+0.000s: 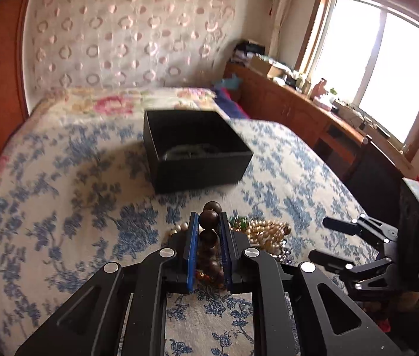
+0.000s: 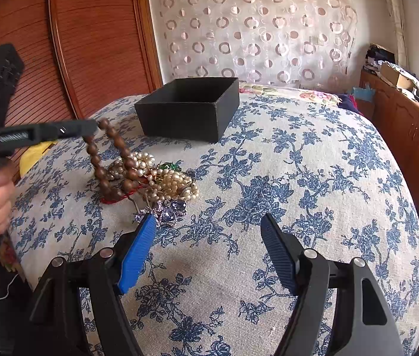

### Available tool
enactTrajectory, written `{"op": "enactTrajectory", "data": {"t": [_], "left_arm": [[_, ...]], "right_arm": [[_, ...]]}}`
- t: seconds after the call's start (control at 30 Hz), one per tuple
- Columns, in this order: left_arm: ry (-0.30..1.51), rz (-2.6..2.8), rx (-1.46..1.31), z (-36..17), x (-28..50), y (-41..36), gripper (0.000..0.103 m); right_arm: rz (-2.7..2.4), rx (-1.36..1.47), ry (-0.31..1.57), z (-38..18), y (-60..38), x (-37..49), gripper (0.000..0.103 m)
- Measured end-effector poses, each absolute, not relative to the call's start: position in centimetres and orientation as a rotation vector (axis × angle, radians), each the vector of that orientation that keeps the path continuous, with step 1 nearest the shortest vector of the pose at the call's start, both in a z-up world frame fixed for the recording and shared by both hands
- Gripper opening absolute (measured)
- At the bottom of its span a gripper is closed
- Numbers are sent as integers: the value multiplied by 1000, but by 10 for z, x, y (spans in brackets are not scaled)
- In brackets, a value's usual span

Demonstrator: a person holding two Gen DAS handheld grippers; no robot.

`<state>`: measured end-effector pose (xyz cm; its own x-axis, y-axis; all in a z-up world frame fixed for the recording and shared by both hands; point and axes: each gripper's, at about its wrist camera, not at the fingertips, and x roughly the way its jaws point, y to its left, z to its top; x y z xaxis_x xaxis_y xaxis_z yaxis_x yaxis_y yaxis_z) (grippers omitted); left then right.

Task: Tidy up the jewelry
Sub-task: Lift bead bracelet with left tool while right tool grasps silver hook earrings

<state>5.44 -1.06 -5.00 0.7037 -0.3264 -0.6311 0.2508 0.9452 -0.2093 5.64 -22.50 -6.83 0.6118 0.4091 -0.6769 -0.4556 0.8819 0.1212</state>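
Left gripper (image 1: 208,222) clamped on the brown bead strand (image 2: 107,154), blue pads (image 1: 192,249) pinching the top beads, strand lifted and trailing down into the jewelry pile (image 2: 162,184). Right gripper (image 2: 209,252) spread wide, nothing between the fingers, hovering just on the near side of the pile. Black box (image 2: 190,108) beyond the pile, open-topped, well apart from it. All on the blue floral bedspread (image 2: 313,184)

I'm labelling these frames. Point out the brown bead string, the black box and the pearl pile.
brown bead string (image 2: 95,160), right wrist view, hanging strand.
black box (image 2: 179,118), right wrist view, near wall.
pearl pile (image 2: 173,184), right wrist view, middle.
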Motion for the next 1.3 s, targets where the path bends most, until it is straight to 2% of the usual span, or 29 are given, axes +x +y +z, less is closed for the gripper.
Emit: {"op": "enactTrajectory", "data": {"t": [0.33,0.4,0.73,0.83,1.17,1.3], "left_arm": [[655,-307,-83,-29,41,-8,13],[643,-297,-73,-27,39,-8,13],[622,-280,-86,-23,31,2,13],[631,-277,-93,-26,31,4,13],[641,-286,-93,-32,32,1,13],[643,-287,-95,-33,31,1,13]], "right_arm": [[514,-97,785,-68,-221,58,75],[529,-102,792,-67,-218,60,69],[572,-136,794,-58,-200,64,65],[594,-126,830,-65,-195,65,57],[612,-147,886,-70,-172,81,58],[607,-158,917,-75,-165,89,62]]}}
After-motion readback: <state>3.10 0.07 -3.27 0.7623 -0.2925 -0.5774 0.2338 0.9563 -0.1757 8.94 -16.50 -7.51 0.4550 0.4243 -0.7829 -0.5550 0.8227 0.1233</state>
